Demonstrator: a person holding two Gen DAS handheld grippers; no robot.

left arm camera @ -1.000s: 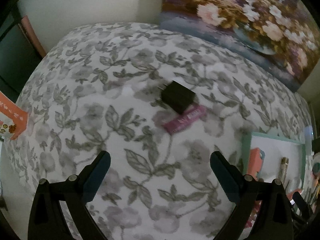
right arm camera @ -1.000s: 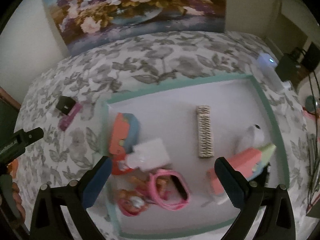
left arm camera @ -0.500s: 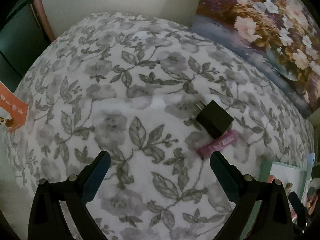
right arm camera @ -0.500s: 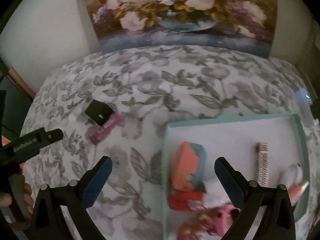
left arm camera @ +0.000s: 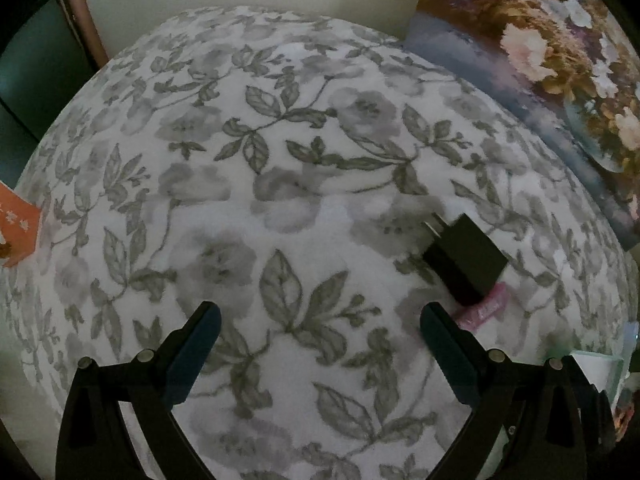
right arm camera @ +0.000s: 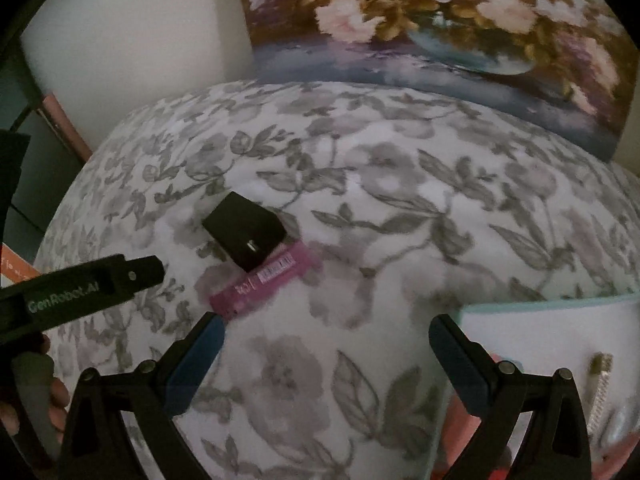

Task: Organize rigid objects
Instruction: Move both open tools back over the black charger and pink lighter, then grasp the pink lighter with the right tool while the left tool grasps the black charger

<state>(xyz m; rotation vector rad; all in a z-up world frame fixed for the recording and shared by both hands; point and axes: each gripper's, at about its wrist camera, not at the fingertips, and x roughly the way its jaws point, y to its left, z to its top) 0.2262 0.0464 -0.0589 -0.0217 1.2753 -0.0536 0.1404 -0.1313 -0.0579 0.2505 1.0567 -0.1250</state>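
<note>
Both grippers are empty and spread wide right now. The right gripper (right arm camera: 326, 330) hangs over the flowered tablecloth (right arm camera: 360, 208) with nothing between its fingers, and the left gripper (left arm camera: 320, 320) is the same, jaws wide apart over bare cloth.

Just past them sit the last two loose things: a pink tube (right arm camera: 262, 280) lying flat, and a black charger block (right arm camera: 244, 230) touching its far side, maybe overlapping it a bit. The teal-rimmed tray (right arm camera: 552, 302), with stuff in it already, is off to the right.

Looks to me like the reach-in step, before any grab. The tube is nearest, so I'd go for that first, but the next move needs care: come down straddling it without nudging the charger leaning on it.

Back wall has a flower painting (right arm camera: 440, 20) propped up.
</note>
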